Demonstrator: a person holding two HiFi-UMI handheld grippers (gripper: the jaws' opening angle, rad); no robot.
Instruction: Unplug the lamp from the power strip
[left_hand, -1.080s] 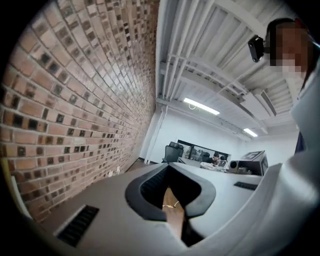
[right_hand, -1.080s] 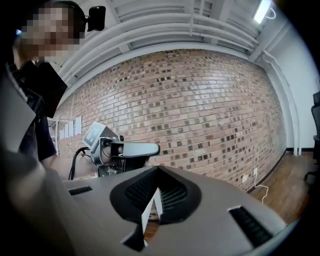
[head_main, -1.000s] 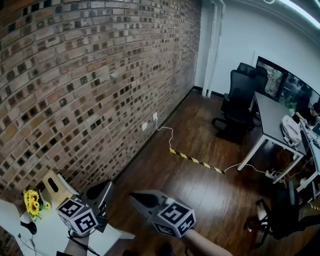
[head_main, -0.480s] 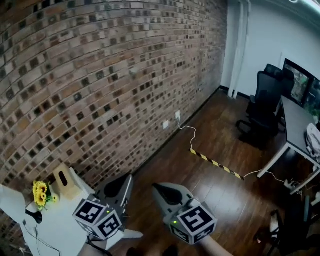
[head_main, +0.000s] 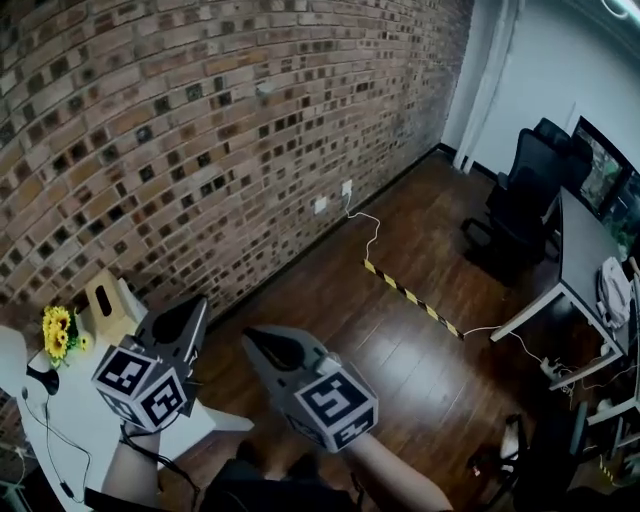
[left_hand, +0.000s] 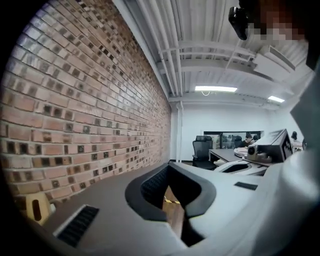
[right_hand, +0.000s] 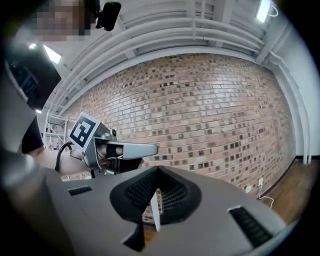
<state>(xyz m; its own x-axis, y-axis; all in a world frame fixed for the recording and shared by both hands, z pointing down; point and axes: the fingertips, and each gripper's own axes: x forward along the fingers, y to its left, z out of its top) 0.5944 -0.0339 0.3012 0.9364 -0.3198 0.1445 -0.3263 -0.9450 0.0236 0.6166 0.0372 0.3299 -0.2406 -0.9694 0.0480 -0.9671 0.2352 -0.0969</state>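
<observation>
Left tongs (head_main: 193, 305) closed, nothing between them; right tongs (head_main: 252, 336) also closed and empty, only a thin slit showing floor or wall behind. Both held up in the air near each other over the wooden floor (head_main: 400, 340), pointing at the brick wall (head_main: 200, 120); left roughly toward 1 o'clock in the head view, right toward 10 o'clock.

The task's things sit on the white worktop (head_main: 95, 455), at about 8 o'clock from the left tongs, behind their tips, so neither pair faces it. Left hand is clearly nearer; right is on the far side of it.

Lamp not clearly readable; a white curved shape (head_main: 8, 352) at the worktop's 9 o'clock edge may be it. Beside it a small black piece (head_main: 42, 380) with a thin black cord (head_main: 45, 440) running from 11 to 5 o'clock along the worktop. Power strip: cannot pick it out. Yellow flowers (head_main: 55, 330) and a wooden box (head_main: 105, 298) stand at the wall end.

Judgement: unplugging not begun; tongs need to turn back and down toward 8 o'clock.
</observation>
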